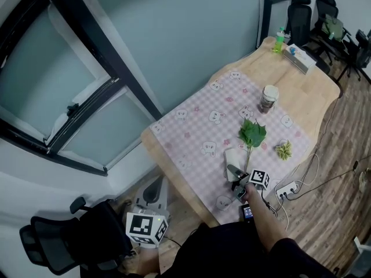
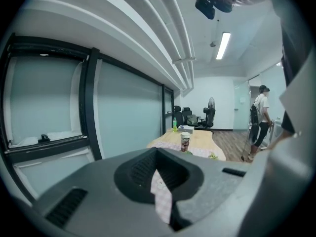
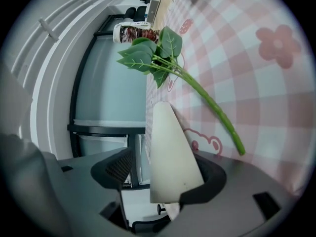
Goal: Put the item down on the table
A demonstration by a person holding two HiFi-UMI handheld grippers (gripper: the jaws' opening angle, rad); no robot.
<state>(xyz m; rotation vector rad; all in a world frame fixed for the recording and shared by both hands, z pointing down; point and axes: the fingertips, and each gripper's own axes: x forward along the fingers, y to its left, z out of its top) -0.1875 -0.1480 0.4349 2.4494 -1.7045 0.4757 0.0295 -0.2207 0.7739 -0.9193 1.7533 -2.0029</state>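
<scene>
Right gripper view: white item between parted jaws, leafy stem beside it.

The left gripper and right gripper are grey with black ribbed pads, each bearing a white cube of black square markers; the sleeve is black.

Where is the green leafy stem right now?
In the head view the leafy stem lies flat on the checked tablecloth, right of centre, between the cup and the right gripper.
</scene>
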